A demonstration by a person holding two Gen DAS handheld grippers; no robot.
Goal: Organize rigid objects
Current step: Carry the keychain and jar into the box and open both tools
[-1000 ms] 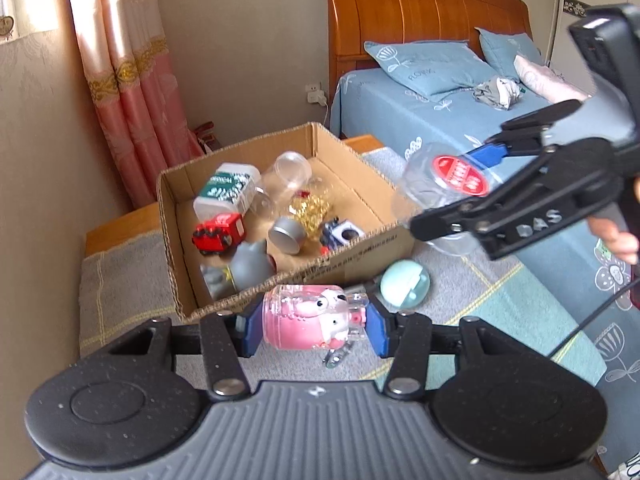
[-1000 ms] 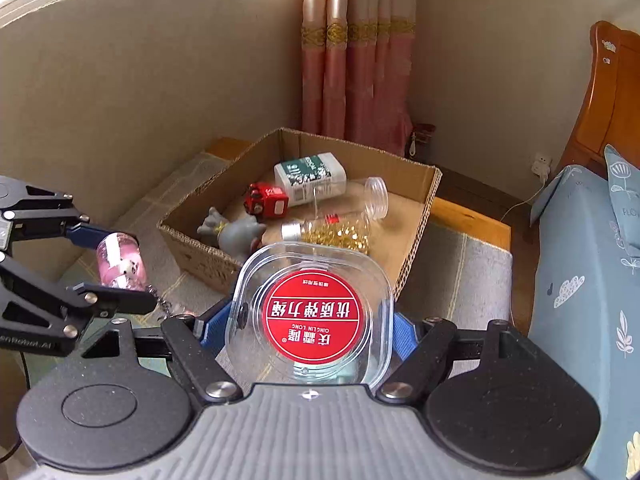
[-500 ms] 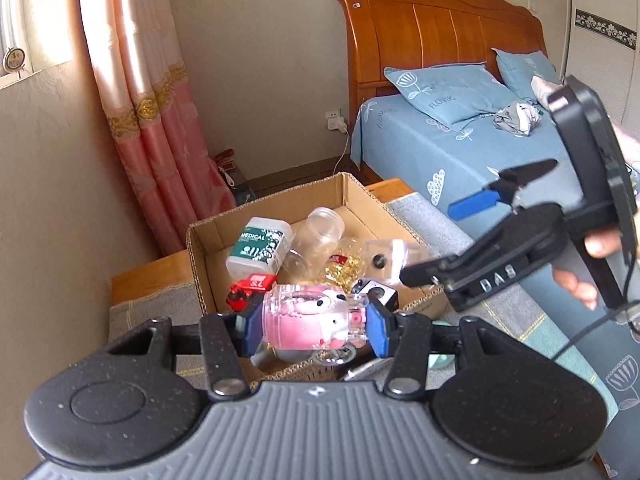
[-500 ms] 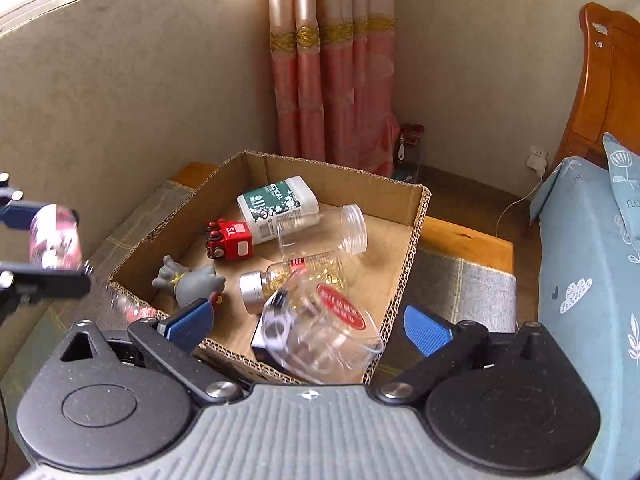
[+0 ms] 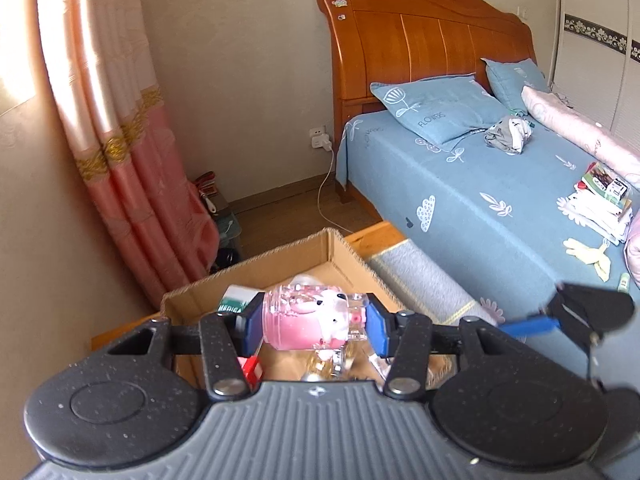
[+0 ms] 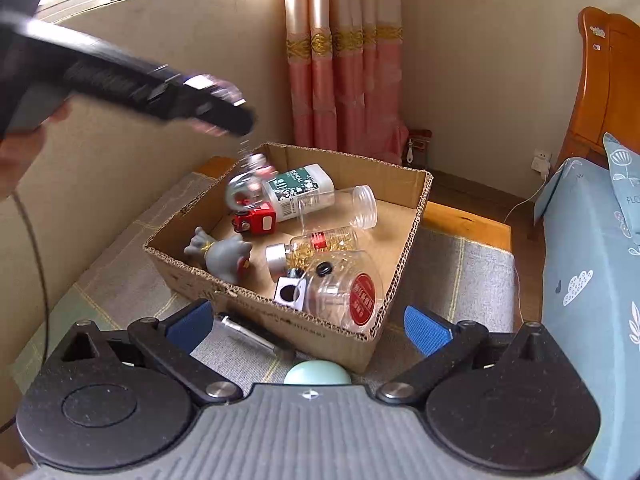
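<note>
Left claw clamped across pink toy bottle, long axis crosswise, directly above cardboard box; right claw apart, empty.

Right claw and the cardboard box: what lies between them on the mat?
In the right wrist view, a metal cylinder and a pale green ball lie before the cardboard box.

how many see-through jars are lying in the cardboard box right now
3: an empty jar toward the back, a jar of gold bits mid-box, and a red-lidded jar at the near corner of the cardboard box. Others may be hidden.
</note>
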